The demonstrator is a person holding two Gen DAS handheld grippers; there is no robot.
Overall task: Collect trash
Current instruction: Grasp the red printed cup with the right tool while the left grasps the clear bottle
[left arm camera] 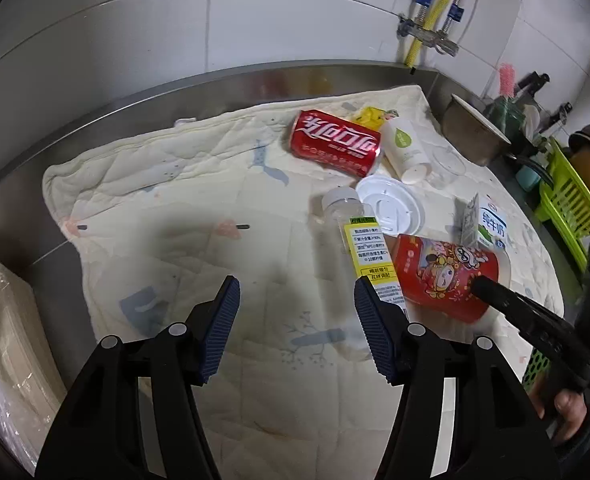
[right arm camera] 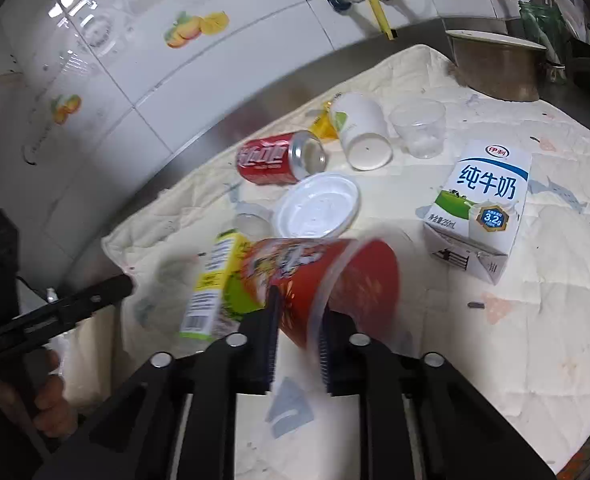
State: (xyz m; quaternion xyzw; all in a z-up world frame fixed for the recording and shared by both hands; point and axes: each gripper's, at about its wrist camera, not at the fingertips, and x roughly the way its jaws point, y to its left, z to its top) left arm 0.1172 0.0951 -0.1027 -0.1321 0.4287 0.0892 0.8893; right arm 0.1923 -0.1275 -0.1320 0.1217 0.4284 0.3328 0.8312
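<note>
Risk: right gripper (right arm camera: 297,344), fingers pinching only the red cup (right arm camera: 323,276) rim, may crush it; left gripper (left arm camera: 297,320) gapes wide, bottle (left arm camera: 355,264) at two o'clock.

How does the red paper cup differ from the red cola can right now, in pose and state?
The red paper cup is pinched at its rim by the right tongs and tilted on its side; the cola can lies on the quilt with nothing gripping it. The cup tapers and has a wide open mouth; the can is a straight cylinder with a small opening. Both are red and lie sideways.
</note>
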